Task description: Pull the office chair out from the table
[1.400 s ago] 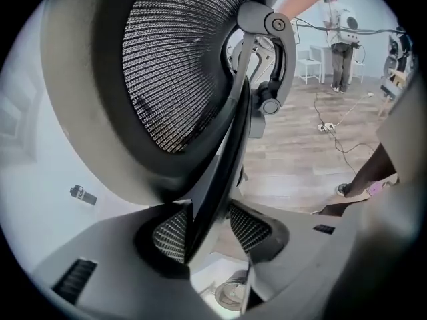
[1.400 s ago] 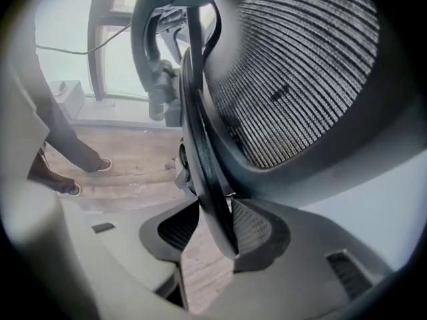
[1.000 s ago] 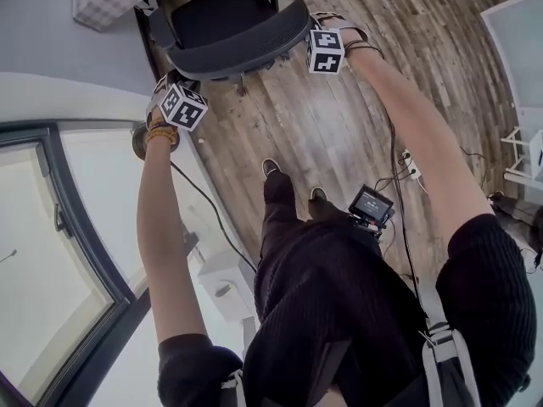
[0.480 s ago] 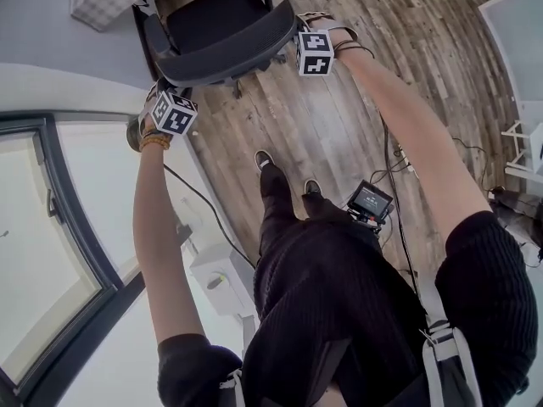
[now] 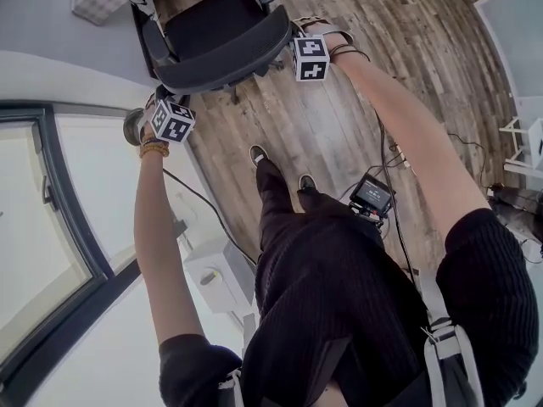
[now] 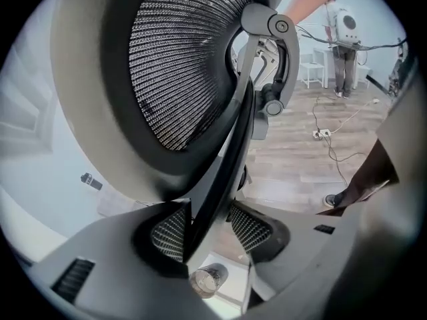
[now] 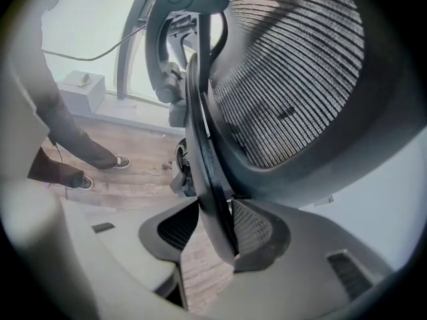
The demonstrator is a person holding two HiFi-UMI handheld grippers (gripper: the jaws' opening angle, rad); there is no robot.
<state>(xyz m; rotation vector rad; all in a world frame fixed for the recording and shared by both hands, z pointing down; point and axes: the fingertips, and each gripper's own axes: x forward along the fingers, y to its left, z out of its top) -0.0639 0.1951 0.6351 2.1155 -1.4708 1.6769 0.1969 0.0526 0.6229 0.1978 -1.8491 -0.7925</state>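
Observation:
The black mesh office chair (image 5: 216, 32) stands at the top of the head view, its seat beside a grey surface (image 5: 59, 32). My left gripper (image 5: 164, 93) is on the left edge of the backrest, my right gripper (image 5: 294, 39) on the right edge. In the left gripper view the backrest's thin black rim (image 6: 220, 172) runs between the pads (image 6: 167, 235), and the left gripper (image 6: 208, 235) is shut on it. In the right gripper view the same rim (image 7: 207, 172) passes between the pads (image 7: 257, 229), with the right gripper (image 7: 212, 232) shut on it.
Wood floor (image 5: 331, 125) lies under the chair and the person's feet (image 5: 259, 155). Cables (image 5: 397, 155) trail at the right, near a white rack (image 5: 522, 147). A white box with a cup (image 5: 216, 278) sits by the window frame (image 5: 59, 202) at the left. Another person (image 6: 343, 39) stands far off.
Both grippers and the chair's backrest have come together toward the person, away from the grey surface. The feet have stepped back. Both grips look unchanged.

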